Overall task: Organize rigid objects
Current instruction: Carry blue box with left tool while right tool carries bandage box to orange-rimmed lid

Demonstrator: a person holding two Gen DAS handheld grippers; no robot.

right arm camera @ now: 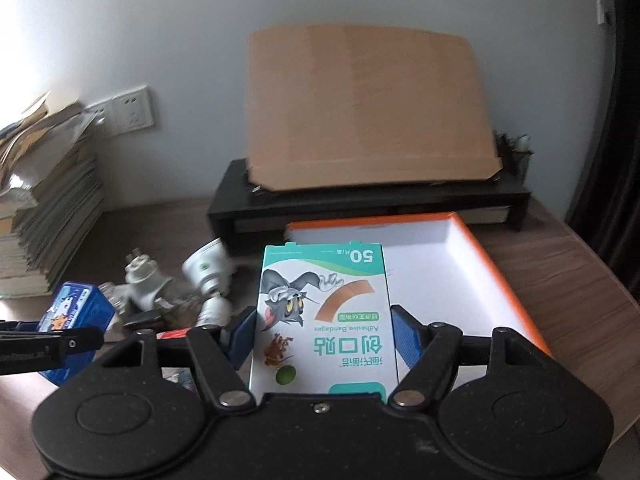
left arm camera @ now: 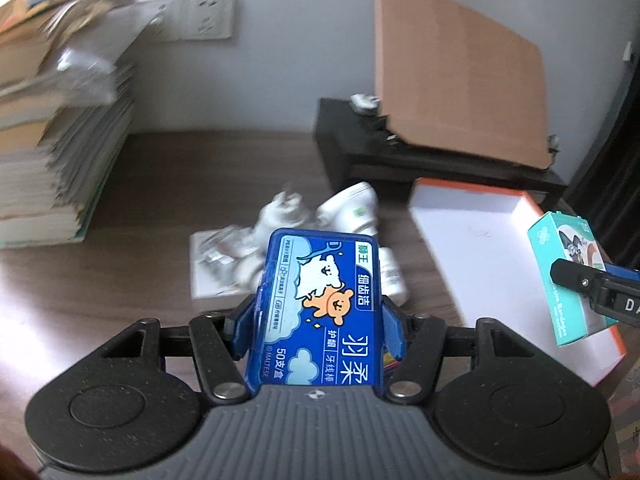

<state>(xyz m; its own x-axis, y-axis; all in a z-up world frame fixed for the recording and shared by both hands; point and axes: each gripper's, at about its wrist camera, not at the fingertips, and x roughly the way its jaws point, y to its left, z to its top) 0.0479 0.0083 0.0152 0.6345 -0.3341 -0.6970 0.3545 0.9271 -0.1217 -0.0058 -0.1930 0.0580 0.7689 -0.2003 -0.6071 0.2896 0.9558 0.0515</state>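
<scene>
Bandage box [right arm camera: 324,316], teal and white, sits clamped between the blue pads of the right gripper [right arm camera: 324,332], its long axis running straight out along the fingers, printed face up, clear of the counter [right arm camera: 568,264]. Beyond and below its far end lies the orange-rimmed white tray [right arm camera: 496,268], open and seemingly bare inside; in the right wrist view the box already overlaps the tray's near-left part, so the tray is forward and a little right of the fingers. Floss box [left arm camera: 320,304], blue, is likewise clamped across its narrow sides by the left gripper [left arm camera: 318,320], long axis also along the fingers, held above the heap of white plugs and adapters [left arm camera: 320,216]. From the left wrist view the tray lies well off to the right. Judgement: the right hand is the nearer to the tray and should deposit first; the left must swing rightward across the heap. Frames are motion-blurred, so clearances are uncertain.
</scene>
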